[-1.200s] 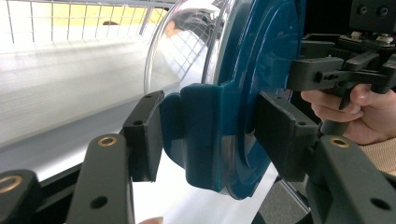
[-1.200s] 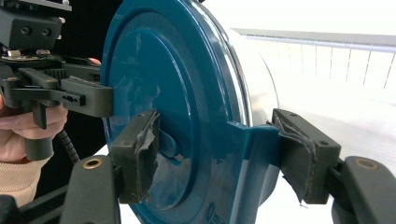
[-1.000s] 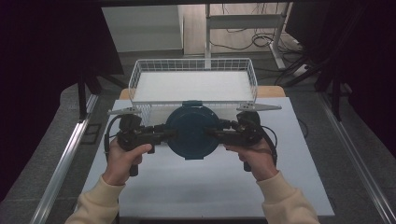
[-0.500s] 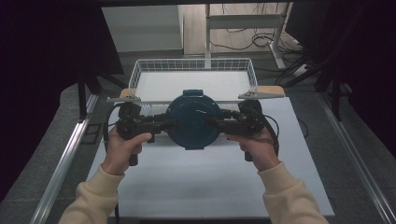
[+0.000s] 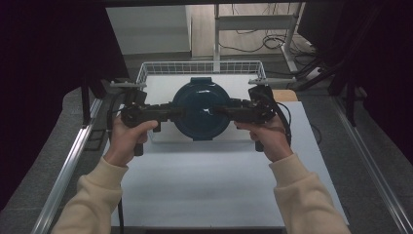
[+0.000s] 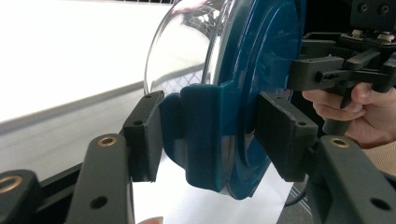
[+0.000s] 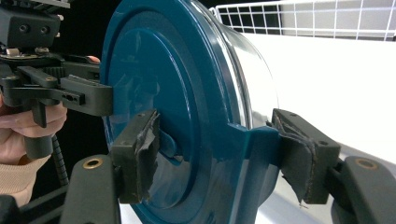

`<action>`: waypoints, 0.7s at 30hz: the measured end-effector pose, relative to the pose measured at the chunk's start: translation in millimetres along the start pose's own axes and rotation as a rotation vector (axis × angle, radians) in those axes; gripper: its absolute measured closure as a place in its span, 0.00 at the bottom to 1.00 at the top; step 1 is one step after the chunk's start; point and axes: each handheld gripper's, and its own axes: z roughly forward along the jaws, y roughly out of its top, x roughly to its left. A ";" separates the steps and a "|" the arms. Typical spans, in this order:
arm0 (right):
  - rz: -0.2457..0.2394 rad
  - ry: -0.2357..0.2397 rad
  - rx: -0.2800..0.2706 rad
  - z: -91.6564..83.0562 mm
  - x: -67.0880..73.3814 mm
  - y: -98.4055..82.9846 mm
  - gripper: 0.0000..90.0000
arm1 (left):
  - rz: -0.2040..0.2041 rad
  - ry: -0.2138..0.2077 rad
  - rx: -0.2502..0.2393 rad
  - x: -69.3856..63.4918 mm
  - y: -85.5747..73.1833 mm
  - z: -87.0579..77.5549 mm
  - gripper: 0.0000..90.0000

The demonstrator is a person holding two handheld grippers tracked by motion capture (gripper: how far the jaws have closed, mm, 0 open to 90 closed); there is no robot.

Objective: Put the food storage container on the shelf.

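Note:
A round container (image 5: 200, 109) with a dark teal lid and a clear bowl hangs in the air between both grippers, above the front edge of the wire basket (image 5: 146, 73). My left gripper (image 5: 178, 112) is shut on the latch tab at its left side, and my right gripper (image 5: 219, 111) on the tab at its right. In the left gripper view the left gripper (image 6: 212, 140) has its pads (image 6: 144, 135) pressed on either side of the container (image 6: 252, 70). The right gripper view has the right gripper (image 7: 219, 158) clamped on the rim of the container (image 7: 177, 93).
The white wire basket with a white floor stands at the table's far edge. A white mat (image 5: 204, 185) covers the table in front of it. Metal rails (image 5: 63, 180) run along both sides, and cables lie on the floor behind the basket.
Both hands have lifted the container and carried it away from the person, from over the mat to above the basket's front edge. Both grips are unchanged.

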 end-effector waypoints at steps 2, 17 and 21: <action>-0.004 0.000 0.002 0.8 -2.0 4.3 0.38 | 0.002 0.001 0.000 1.1 3.9 0.5 0.49; -0.001 0.000 0.000 5.6 -11.8 23.0 0.38 | 0.009 0.001 0.003 9.0 24.8 4.7 0.49; 0.004 0.003 -0.001 8.3 -16.3 29.9 0.38 | 0.008 0.003 0.006 12.6 33.7 7.1 0.49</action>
